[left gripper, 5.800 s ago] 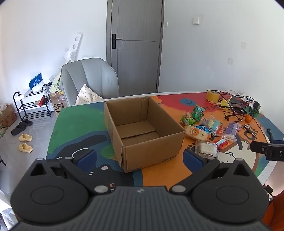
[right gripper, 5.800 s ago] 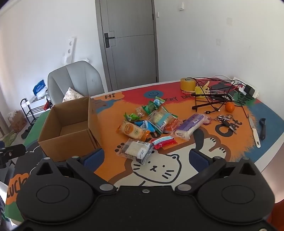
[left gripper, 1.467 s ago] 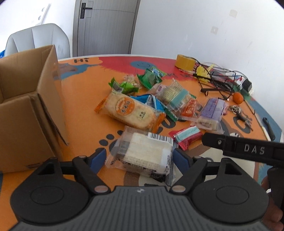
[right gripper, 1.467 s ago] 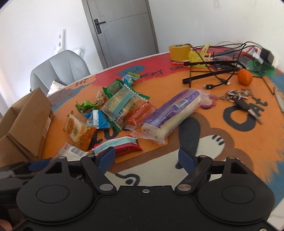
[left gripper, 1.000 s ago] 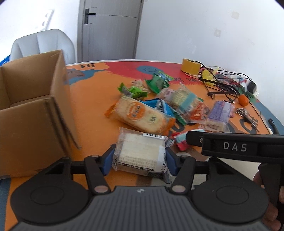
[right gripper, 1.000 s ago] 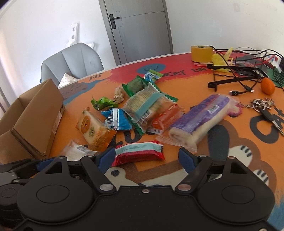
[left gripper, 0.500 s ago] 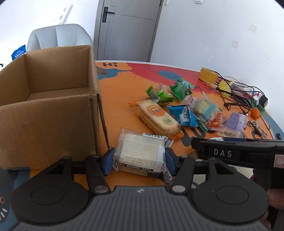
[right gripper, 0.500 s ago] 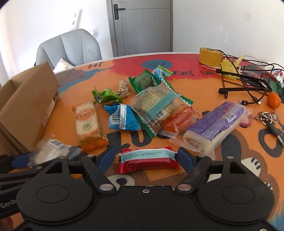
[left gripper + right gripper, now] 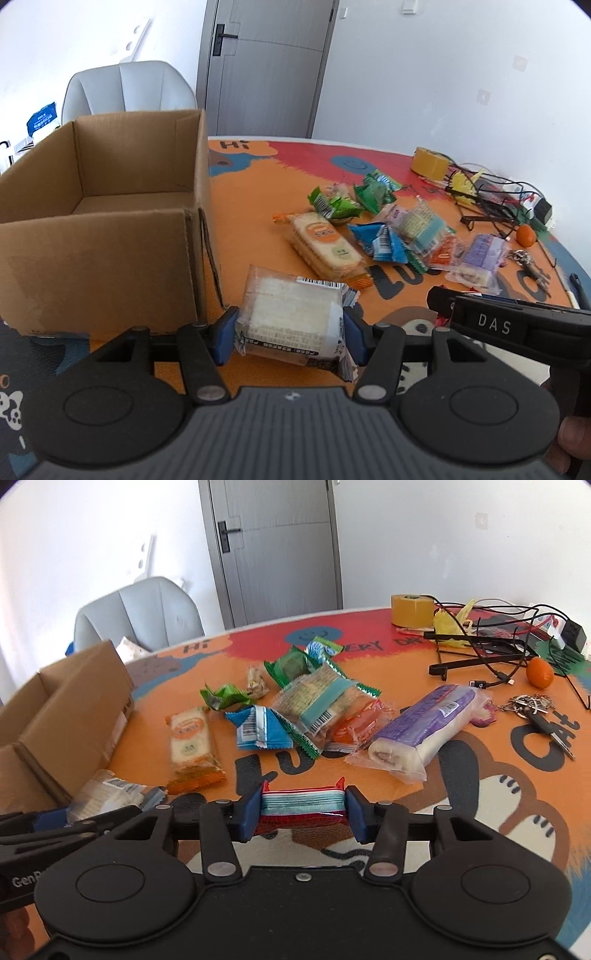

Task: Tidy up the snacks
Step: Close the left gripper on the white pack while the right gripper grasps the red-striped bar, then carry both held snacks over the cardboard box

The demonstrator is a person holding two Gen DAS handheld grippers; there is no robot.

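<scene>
A clear-wrapped cake packet (image 9: 291,319) is clenched in the left claw (image 9: 291,334), just beside the cardboard box (image 9: 99,221). The right claw (image 9: 303,814) has just been closing and now grips a red-striped snack bar (image 9: 301,805) farther from the box. Either slick wrapper could slip out during the carry.

2 wrist fisheyes, close, sharing table (image 9: 258,177)

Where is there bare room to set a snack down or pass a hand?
Free: the box floor, which looks bare, and the orange mat between the box and the snack pile. Crowded: the pile itself and the far-right corner with cables, tape roll, orange and keys.
</scene>
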